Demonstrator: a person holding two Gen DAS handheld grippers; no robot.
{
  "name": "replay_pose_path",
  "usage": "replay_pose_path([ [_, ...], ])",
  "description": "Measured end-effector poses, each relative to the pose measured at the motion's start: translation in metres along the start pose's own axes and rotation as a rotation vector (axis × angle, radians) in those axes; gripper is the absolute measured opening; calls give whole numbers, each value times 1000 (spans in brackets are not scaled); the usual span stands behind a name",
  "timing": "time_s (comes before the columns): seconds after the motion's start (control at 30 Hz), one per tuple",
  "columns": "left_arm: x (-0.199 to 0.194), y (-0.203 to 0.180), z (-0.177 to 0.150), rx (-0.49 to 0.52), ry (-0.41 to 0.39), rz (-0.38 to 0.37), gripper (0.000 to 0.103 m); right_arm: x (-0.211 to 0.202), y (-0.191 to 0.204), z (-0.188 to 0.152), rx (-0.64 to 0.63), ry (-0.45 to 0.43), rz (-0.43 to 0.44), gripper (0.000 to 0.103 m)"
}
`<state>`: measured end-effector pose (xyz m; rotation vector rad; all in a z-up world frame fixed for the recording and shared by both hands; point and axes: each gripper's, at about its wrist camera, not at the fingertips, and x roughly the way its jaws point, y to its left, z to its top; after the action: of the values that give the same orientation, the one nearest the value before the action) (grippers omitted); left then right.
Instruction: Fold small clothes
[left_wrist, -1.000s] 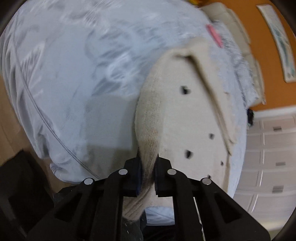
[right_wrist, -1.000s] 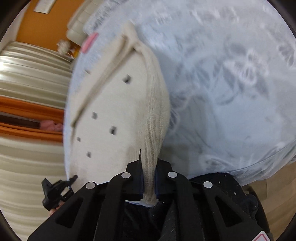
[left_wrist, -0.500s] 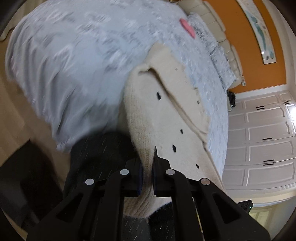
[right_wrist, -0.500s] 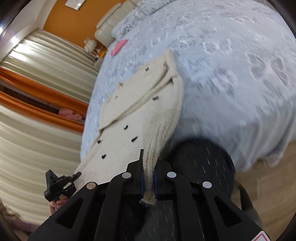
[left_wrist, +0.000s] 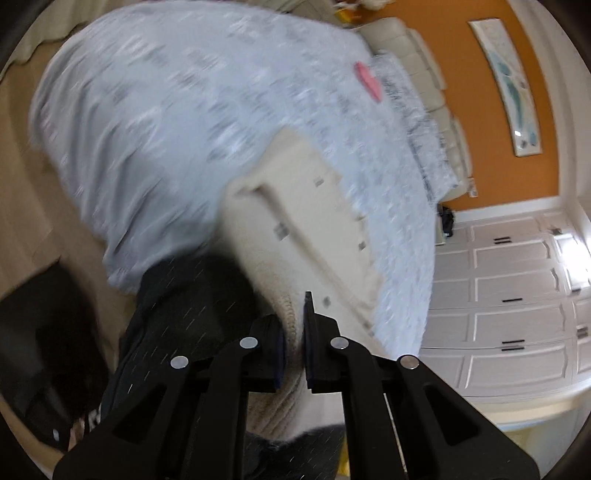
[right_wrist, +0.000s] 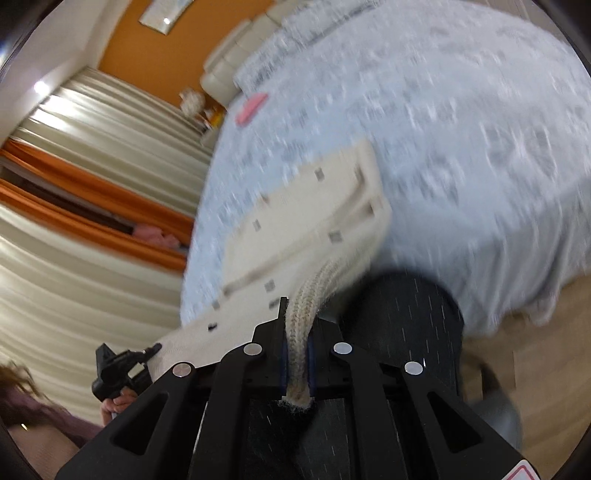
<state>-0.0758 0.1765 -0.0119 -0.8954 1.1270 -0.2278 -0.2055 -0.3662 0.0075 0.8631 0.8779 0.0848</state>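
I count two grippers: the left gripper (left_wrist: 292, 334) and the right gripper (right_wrist: 295, 341). Between them I see one cream knit cardigan (left_wrist: 295, 206), with seven dark buttons countable in the right wrist view; blur may hide more. I count one bed with a pale patterned cover (left_wrist: 177, 122), one pink object (left_wrist: 367, 82) on it, and one framed picture (left_wrist: 511, 86).

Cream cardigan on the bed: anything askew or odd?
Nothing damaged. The cream cardigan hangs half off the bed edge, its ribbed hem pinched by both the left gripper and right gripper. Its front panels overlap unevenly. A pink item lies farther up the bed.
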Motion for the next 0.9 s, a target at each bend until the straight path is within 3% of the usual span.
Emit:
replay_pose_path([
  [0.23,49,-59,68,124,-68,-8,6,43,0,80,-3,-97,74,7],
  [0.47,118,-68,111,111,-73,85,6,125,-24,137,93,-46,111,7],
  [0.63,174,-61,142,64,-64,177,6,188,-42,173,162,6,75,7],
  [0.77,222,-61,161,86,-52,267,7,234,-52,194,186,38,28,9],
  [0.9,254,-54,172,64,-71,313,11,262,-62,211,217,31,-24,18],
])
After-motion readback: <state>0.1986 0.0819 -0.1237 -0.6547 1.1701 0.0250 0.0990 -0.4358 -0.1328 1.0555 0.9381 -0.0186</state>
